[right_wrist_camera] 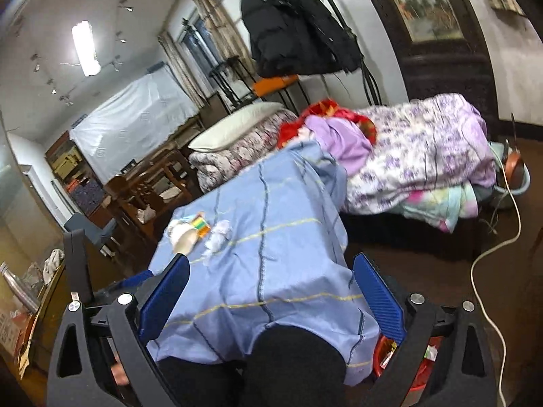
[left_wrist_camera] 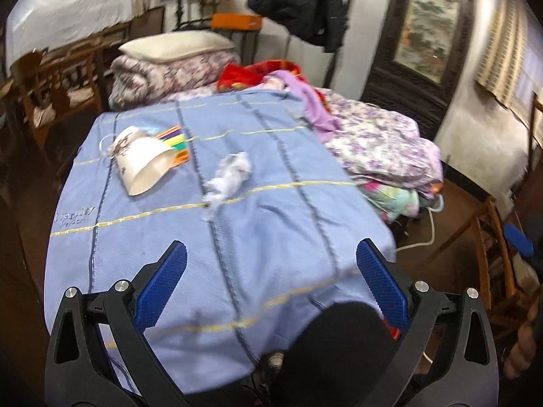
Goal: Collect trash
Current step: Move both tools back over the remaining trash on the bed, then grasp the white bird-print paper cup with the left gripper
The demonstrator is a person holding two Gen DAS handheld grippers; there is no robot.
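1. Left wrist view: the left gripper [left_wrist_camera: 271,264] fills the bottom of the frame with its blue pads spread wide and nothing between them but the blue blanket [left_wrist_camera: 237,237] below.
2. On that blanket, left of centre, a crumpled white tissue [left_wrist_camera: 228,176] lies loose, apart from both pads.
3. Further left, a tipped paper cup [left_wrist_camera: 144,162] lies on its side, its open mouth towards the lower left, partly on top of a colourful wrapper [left_wrist_camera: 178,142].
4. At the right of the frame a pile of purple-flowered bedding [left_wrist_camera: 383,142] sits beside the blanket; a dark jacket [left_wrist_camera: 298,3] hangs at the top centre.
5. Right wrist view: the right gripper [right_wrist_camera: 271,271] is likewise wide apart at the bottom, holding nothing, over the blue blanket [right_wrist_camera: 264,237].
6. The tissue [right_wrist_camera: 219,235], the paper cup [right_wrist_camera: 183,235] and the wrapper [right_wrist_camera: 201,225] appear small at centre left, near the blanket's left edge.
7. At the lower right, a red bin [right_wrist_camera: 410,366] with scraps inside shows behind the right finger.
8. A white cable [right_wrist_camera: 488,254] runs down the right side across the dark floor.
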